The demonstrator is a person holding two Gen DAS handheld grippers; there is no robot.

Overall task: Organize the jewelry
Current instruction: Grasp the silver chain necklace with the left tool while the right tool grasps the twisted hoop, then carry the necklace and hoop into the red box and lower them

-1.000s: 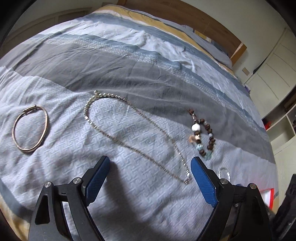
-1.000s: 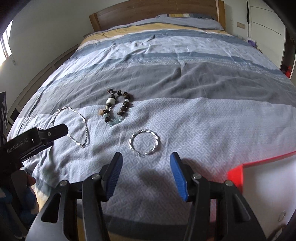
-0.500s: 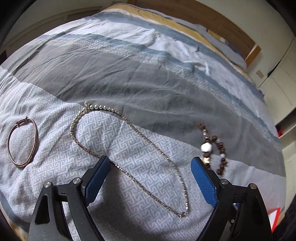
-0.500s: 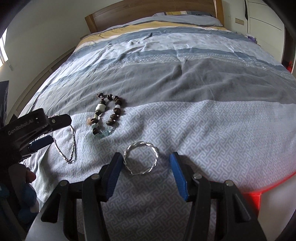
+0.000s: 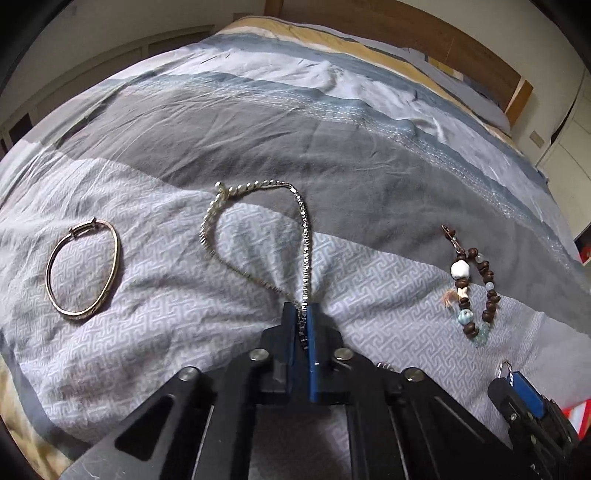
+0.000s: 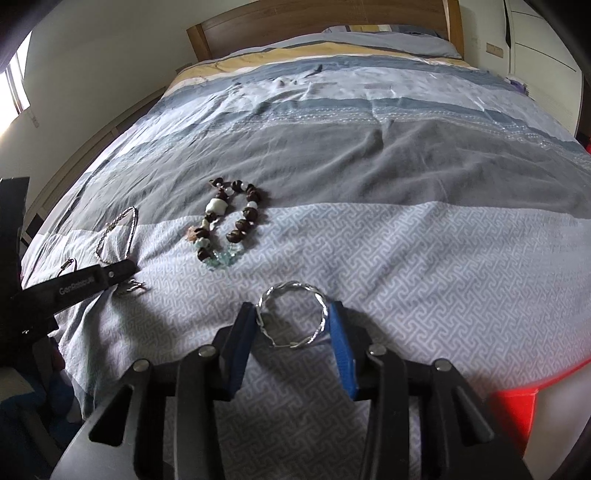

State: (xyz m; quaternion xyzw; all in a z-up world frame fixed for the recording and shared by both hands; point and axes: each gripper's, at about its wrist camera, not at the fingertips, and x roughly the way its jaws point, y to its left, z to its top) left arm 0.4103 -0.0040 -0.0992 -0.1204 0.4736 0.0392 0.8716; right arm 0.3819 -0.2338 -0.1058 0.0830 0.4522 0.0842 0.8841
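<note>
A striped grey bedspread (image 6: 369, 177) under a wooden headboard (image 6: 314, 14). Left claw (image 5: 303, 321) pinches the silver chain (image 5: 304, 236); right claw (image 6: 293, 325), closing, straddles the twisted bangle (image 6: 291, 314). A red box (image 6: 517, 406) beside it is cut off.

Two close downward wrist views, shared bed (image 5: 369, 177)

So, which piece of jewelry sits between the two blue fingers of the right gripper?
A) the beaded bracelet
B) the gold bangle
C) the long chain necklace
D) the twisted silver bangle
D: in the right wrist view the twisted silver bangle lies on the bedspread between the fingers of the right gripper, whose jaws are closing on it; the beaded bracelet lies farther up the bed.
</note>
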